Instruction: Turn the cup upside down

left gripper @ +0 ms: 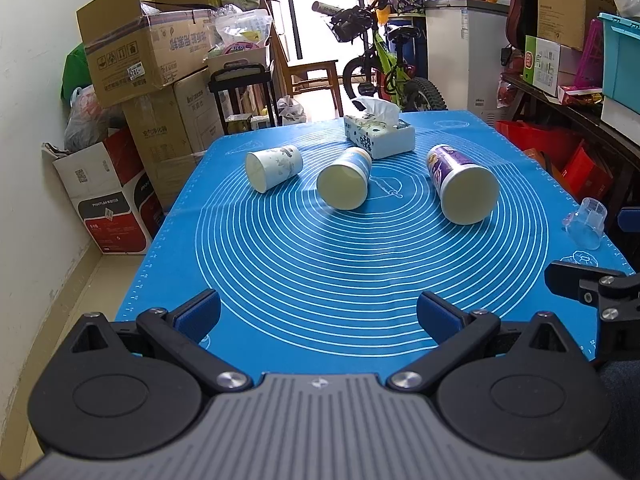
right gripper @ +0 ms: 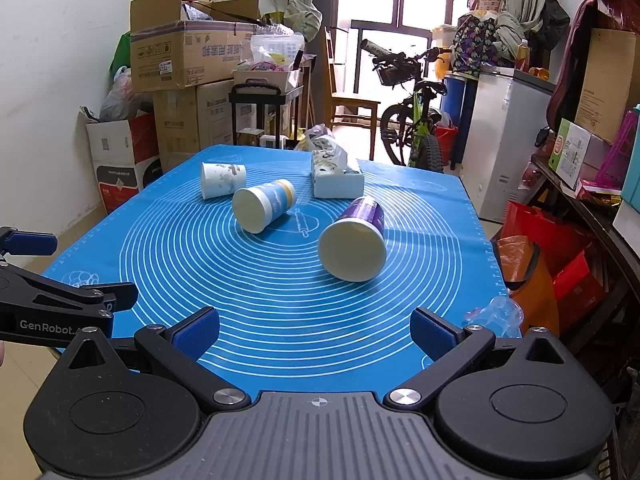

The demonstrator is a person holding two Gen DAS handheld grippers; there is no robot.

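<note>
Three paper cups lie on their sides on the blue mat (left gripper: 360, 264), mouths toward me: a white floral cup (left gripper: 274, 167) at left, a blue-and-white cup (left gripper: 346, 184) in the middle, a purple cup (left gripper: 460, 184) at right. The same cups show in the right wrist view: white (right gripper: 222, 179), blue (right gripper: 264, 204), purple (right gripper: 356, 240). My left gripper (left gripper: 320, 316) is open and empty over the mat's near edge. My right gripper (right gripper: 316, 332) is open and empty, also at the near edge, well short of the cups.
A tissue box (left gripper: 378, 134) sits behind the cups. A clear plastic cup (left gripper: 586, 224) lies at the mat's right edge. Cardboard boxes (left gripper: 148, 60) stand at left, a bicycle (left gripper: 388, 68) behind, and cluttered shelves (left gripper: 580, 80) at right.
</note>
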